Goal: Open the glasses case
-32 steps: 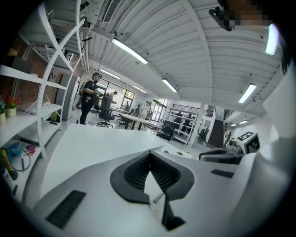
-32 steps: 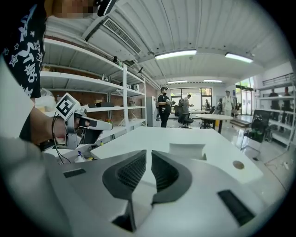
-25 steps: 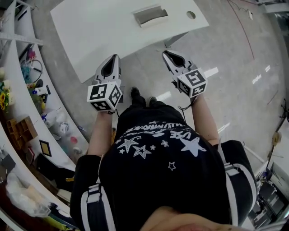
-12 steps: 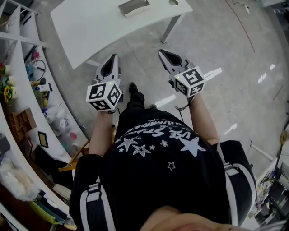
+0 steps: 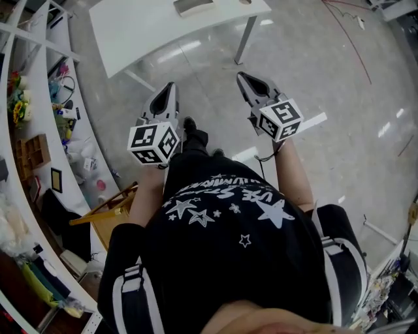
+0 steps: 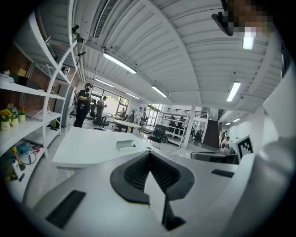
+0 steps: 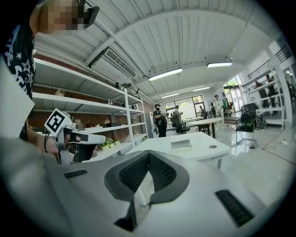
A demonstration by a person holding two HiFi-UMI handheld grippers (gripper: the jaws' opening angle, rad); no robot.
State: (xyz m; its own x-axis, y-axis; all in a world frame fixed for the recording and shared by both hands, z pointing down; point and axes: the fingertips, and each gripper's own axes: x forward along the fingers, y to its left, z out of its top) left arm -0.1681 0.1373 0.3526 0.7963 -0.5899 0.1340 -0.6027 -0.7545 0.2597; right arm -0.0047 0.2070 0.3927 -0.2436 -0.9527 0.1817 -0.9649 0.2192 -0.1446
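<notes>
Left gripper (image 6: 149, 153): jaws sitting closed tip to tip, gripping nothing | right gripper (image 7: 148, 154): jaws just finishing closing, tips meeting, nothing between | both hanging over the floor (image 5: 339, 85), short of the white table (image 5: 150, 29) | glasses case (image 5: 194, 6) lying on the table, well apart from both.

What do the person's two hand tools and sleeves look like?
The left tongs and right tongs are light grey wedges with black ribbed pads; each carries a white cube printed with black square markers. The shirt is black, short-sleeved, with white stars.
</notes>
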